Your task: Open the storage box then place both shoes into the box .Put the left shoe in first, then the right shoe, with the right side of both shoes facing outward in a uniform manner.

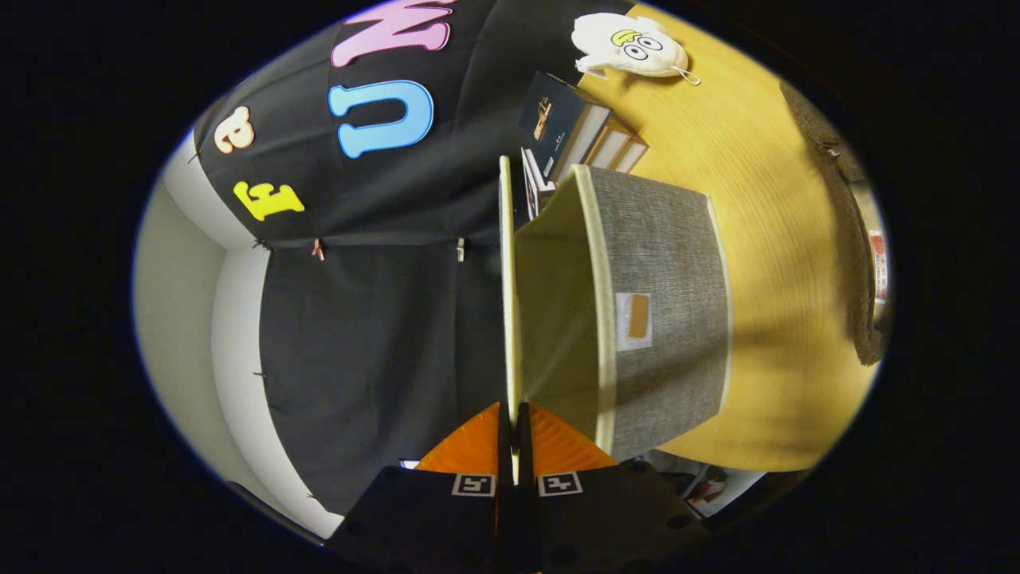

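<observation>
Gripper [514,446] pinched narrow on the edge of the thin cream board lid [505,287], swung up off the grey woven fabric storage box with cream trim [665,311] on the yellow wooden table [765,199]. Risk: thin edge slipping from the pads, lid dropping shut; light box dragged or tipped by the pull. Tan tag [636,319] on box front blank, book covers [558,127] beyond too small to read.

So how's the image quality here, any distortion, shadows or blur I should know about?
In the gripper view, fisheye distortion bends the storage box edges and the table rim; the scene appears rolled sideways. A soft shadow falls across the table beside the box. The lid, pinched in the claw, stays sharp; no strong glare.
</observation>
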`<move>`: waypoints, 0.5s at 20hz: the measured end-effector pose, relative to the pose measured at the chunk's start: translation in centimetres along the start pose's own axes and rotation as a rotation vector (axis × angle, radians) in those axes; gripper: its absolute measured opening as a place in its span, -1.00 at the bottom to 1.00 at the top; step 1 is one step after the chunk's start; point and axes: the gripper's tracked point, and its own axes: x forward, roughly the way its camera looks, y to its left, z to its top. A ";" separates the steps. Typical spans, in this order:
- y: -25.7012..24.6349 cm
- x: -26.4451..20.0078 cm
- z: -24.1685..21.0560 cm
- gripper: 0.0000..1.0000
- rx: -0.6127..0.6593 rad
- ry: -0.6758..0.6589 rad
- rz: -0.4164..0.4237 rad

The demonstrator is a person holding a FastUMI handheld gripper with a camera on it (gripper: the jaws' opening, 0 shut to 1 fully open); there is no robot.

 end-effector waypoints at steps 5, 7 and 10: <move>6.3 3.2 -1.2 -0.91 -0.119 0.033 0.017; 8.1 5.4 -2.0 -0.91 -0.156 0.051 0.005; 10.5 9.2 -3.4 -0.91 -0.204 0.067 -0.005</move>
